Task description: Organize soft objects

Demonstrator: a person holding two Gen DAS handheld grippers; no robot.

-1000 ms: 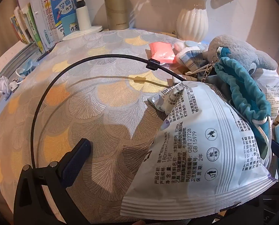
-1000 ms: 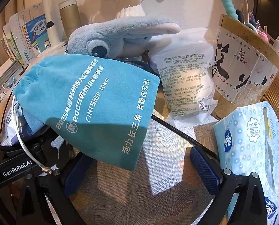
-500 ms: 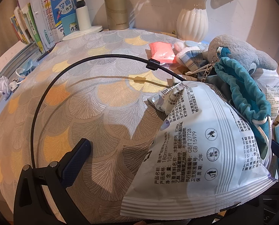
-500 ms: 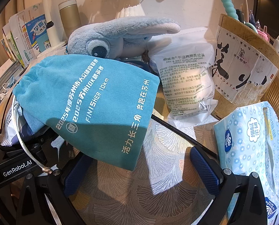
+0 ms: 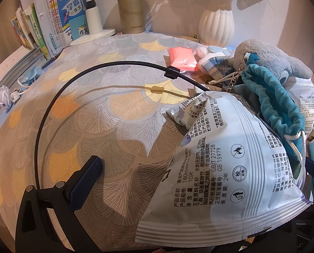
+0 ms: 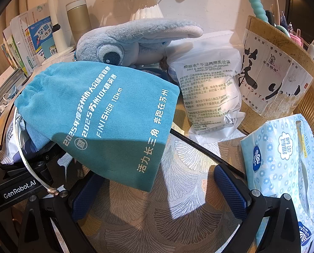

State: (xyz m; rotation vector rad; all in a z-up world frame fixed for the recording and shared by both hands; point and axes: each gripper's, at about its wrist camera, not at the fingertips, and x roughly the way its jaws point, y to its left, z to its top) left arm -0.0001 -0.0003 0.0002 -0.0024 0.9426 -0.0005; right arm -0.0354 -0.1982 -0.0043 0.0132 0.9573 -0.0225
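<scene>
Sorting in progress: the right tool [image 6: 159,186] stood spread beneath the teal pouch [image 6: 106,113] heaped against the plush toy [image 6: 135,42] on the bench [image 5: 93,109]; left tool's state unclear behind the wipes packet [image 5: 226,168]. Closing on the pouch seemed next.

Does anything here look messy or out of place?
Yes. The soft things lie heaped together: a teal pouch leans on a plush toy, its cord dangling loose. A white packet has a torn, curled corner. A crumpled tissue sits at the table's edge.
</scene>
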